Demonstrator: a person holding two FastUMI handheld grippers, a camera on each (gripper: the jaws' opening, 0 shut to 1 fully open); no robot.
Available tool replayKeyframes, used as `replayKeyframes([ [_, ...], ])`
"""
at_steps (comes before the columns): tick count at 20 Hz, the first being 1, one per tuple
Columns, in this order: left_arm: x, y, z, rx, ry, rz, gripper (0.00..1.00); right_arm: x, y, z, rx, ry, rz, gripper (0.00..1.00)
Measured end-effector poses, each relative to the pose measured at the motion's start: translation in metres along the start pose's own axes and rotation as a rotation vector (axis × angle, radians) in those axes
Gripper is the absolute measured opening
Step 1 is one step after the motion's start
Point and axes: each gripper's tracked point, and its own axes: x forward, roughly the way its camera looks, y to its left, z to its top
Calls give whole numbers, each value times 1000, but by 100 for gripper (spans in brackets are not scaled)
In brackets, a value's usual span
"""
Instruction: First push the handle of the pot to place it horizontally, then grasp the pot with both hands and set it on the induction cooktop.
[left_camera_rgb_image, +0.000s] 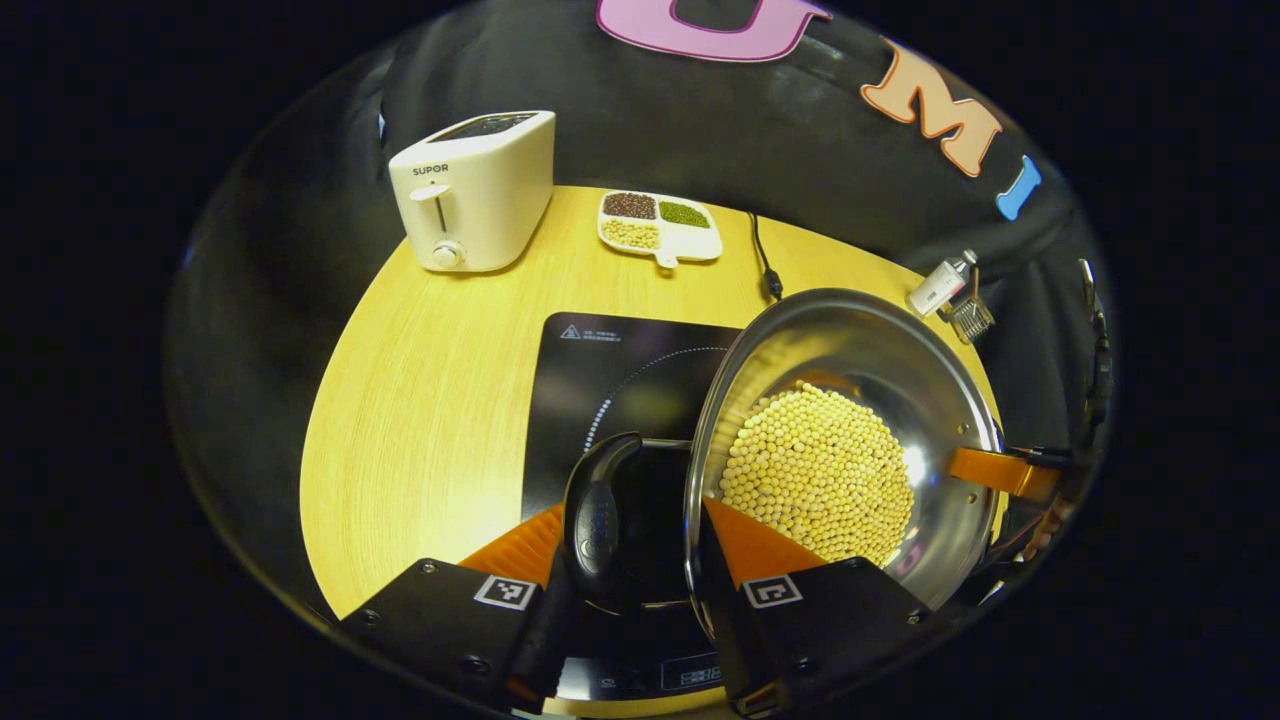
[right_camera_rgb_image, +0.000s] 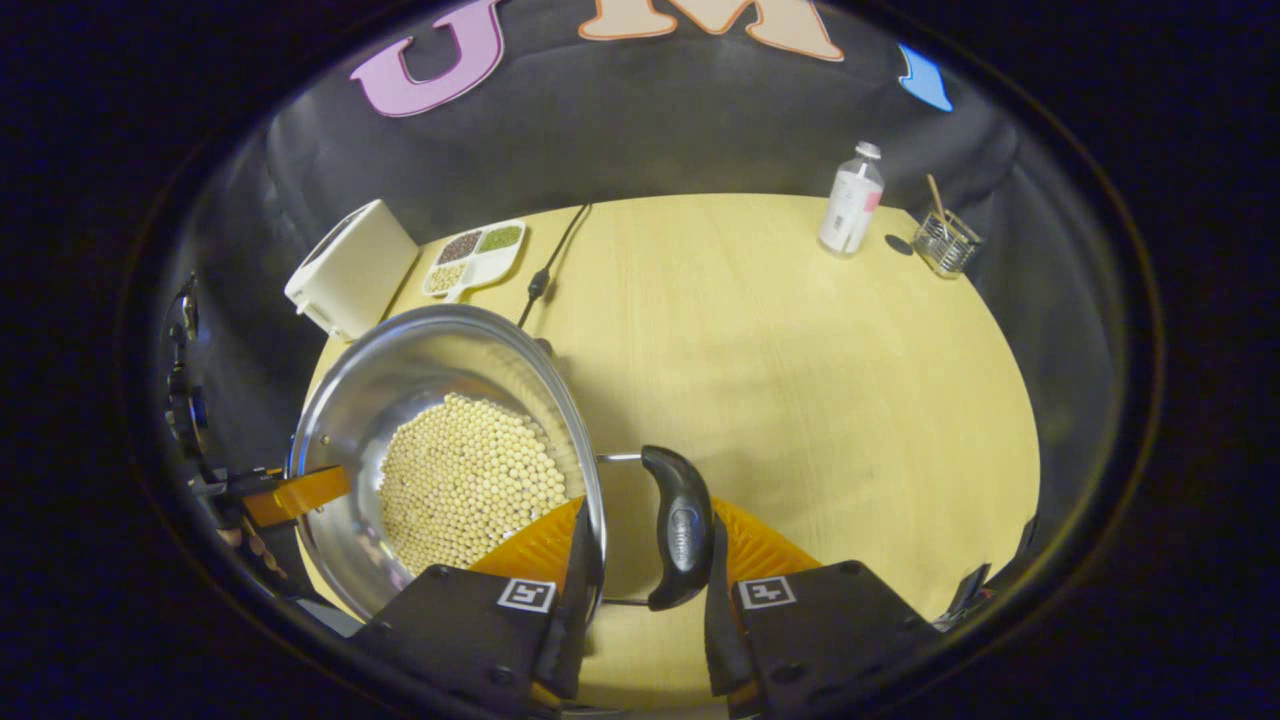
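Two grips are on, as I read it: my left gripper (left_camera_rgb_image: 640, 560) has its fingers closed on one black handle (left_camera_rgb_image: 600, 515) of the pot (left_camera_rgb_image: 850, 350), and my right gripper (right_camera_rgb_image: 645, 560) has its fingers narrowed on the opposite handle (right_camera_rgb_image: 680, 525). The pot, full of pale beans (left_camera_rgb_image: 815, 470), seems lifted, partly over the induction cooktop (left_camera_rgb_image: 610, 370) on the worktop (left_camera_rgb_image: 440, 400). I judge the carry is underway; next I must shift it level toward the cooktop's centre, then lower it.
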Motion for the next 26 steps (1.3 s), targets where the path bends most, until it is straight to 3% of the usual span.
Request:
replayKeyframes([
  [2,2,10,4,15,7,15,61,6,10,0,1,3,6,51],
  [5,4,22,15,64,-7,29,60,13,20,1,22,-2,12,51],
  [6,4,24,18,70,-11,33,60,15,23,2,26,-5,12,47],
  [7,4,26,18,68,-8,35,60,15,25,4,23,-11,10,52],
  [12,4,37,24,60,-32,50,60,19,36,9,-6,-20,9,51],
  [13,4,37,23,54,-33,50,60,20,36,10,-11,-23,7,46],
  [14,4,38,23,47,-37,50,60,20,37,10,-15,-23,7,51],
  [16,4,37,22,35,-39,52,61,21,37,11,-19,-21,10,47],
  [19,4,38,21,26,-41,53,61,20,37,11,-34,-23,12,52],
  [20,4,37,21,26,-42,54,61,20,37,11,-43,-31,12,47],
  [23,4,37,20,30,-35,62,63,19,35,9,-51,-38,9,48],
  [24,4,38,20,32,-31,68,64,19,36,9,-54,-40,9,58],
  [26,2,38,19,38,-25,92,67,19,35,9,-61,-48,7,55],
])
